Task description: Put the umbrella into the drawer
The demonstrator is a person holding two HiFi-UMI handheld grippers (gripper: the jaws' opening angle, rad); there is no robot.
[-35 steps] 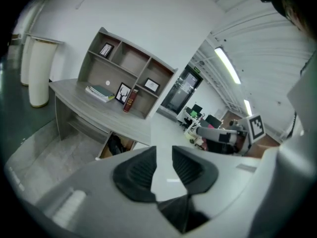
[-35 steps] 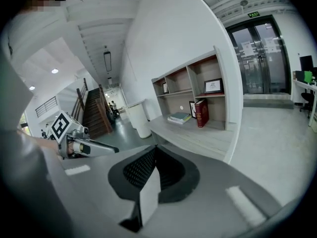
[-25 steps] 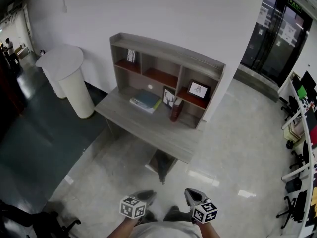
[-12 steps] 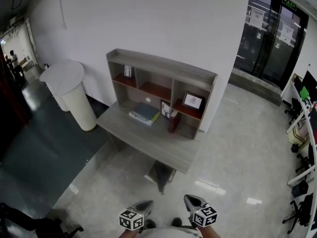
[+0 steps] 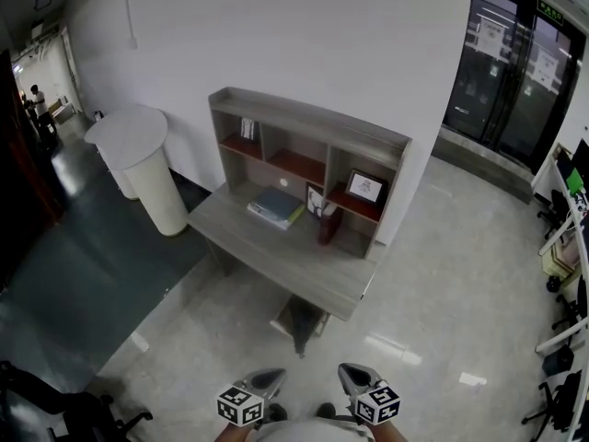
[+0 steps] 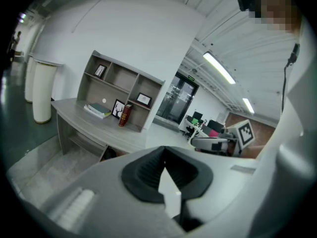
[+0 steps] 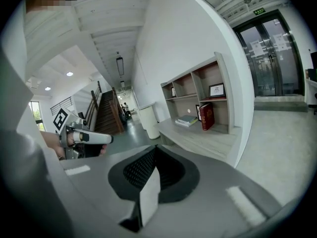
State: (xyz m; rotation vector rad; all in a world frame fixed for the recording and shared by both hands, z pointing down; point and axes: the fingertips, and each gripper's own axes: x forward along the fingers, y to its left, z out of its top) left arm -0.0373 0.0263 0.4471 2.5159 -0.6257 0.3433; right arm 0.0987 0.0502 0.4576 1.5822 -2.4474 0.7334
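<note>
Grey-wood desk (image 5: 276, 247) stands well ahead in the head view. A dark shape (image 5: 300, 319) sits low beneath it, possibly the umbrella lying in a drawer, but too small to tell. The left gripper (image 5: 262, 380) and right gripper (image 5: 355, 376) hang at the bottom edge. Left gripper view: jaws pressed together on nothing, the dark shape just showing under the desk. Right gripper view: jaws likewise together and bare. Whether the stowing is over or still ahead, the pictures do not settle.

Open floor (image 5: 433, 274) up to the desk (image 5: 285, 256); hutch (image 5: 304, 145) on top, white round pedestal (image 5: 147, 173) beside its left end.
</note>
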